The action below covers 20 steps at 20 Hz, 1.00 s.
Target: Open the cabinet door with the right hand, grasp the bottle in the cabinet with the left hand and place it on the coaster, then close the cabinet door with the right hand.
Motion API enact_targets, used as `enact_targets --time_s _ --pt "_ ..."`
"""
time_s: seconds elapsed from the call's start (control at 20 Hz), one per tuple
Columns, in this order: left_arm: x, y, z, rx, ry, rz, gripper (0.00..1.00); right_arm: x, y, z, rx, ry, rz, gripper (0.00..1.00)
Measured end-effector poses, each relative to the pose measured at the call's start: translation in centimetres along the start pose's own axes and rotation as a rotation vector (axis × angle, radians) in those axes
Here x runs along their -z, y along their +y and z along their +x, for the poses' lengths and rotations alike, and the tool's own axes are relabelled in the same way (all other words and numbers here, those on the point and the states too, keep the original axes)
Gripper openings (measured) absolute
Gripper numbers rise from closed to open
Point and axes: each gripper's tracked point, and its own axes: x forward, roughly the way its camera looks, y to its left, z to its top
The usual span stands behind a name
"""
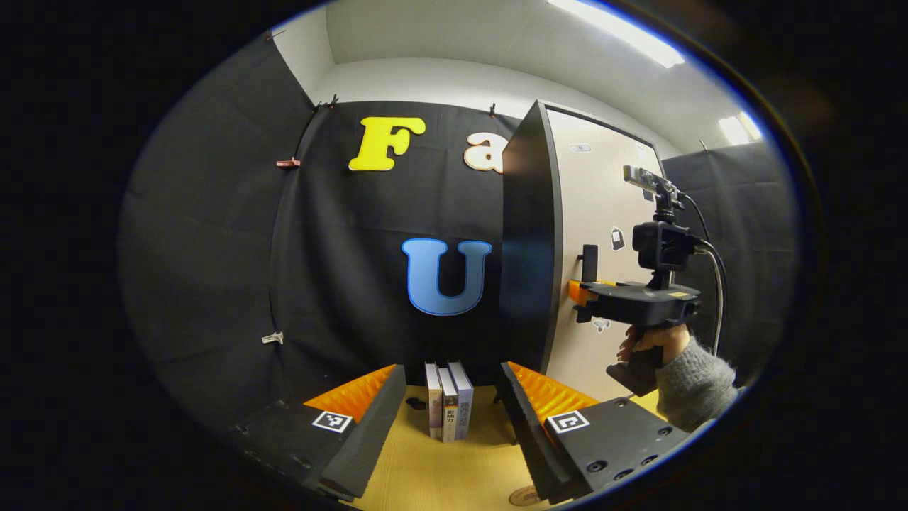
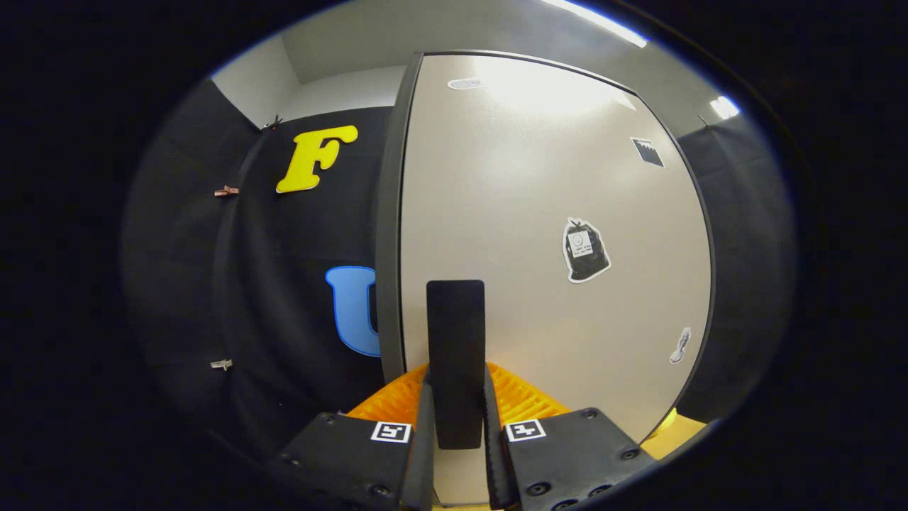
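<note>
Right gripper (image 2: 456,419) clamped on the door handle (image 2: 455,355); cabinet door (image 2: 553,213) barely ajar, rigid, probably light-swinging. Left gripper (image 1: 450,419) wide open, empty, above tabletop (image 1: 440,475). Bottle unseen.

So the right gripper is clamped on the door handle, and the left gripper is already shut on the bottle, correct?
Not quite. The right gripper is indeed clamped on the door handle, but the left gripper view shows the left gripper open, its fingers wide apart with nothing between them, above the wooden table facing some books.
</note>
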Motion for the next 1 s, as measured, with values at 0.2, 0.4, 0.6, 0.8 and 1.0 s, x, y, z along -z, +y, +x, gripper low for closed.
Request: enact_targets --time_s 0.2,0.4,0.6,0.8,1.0 --pt "-0.3 0.0 -0.3 -0.007 -0.010 -0.004 0.84 -0.2 -0.1 -0.7 0.021 0.024 0.002 0.10" --pt "-0.4 0.0 -0.5 0.005 -0.014 -0.005 0.84 -0.5 0.0 -2.9 -0.010 0.058 -0.006 0.10" --pt "-0.3 -0.4 -0.5 0.056 -0.009 -0.004 0.84 -1.3 -0.3 -5.8 -0.040 0.074 0.003 0.10" --pt "0.3 -1.7 0.3 0.125 0.010 -0.030 0.84 -2.0 -1.2 -8.2 -0.043 0.083 -0.010 0.09" --pt "0.6 -4.8 -0.5 0.186 0.019 -0.048 0.84 -2.2 -3.1 -10.9 -0.046 0.087 -0.033 0.09"
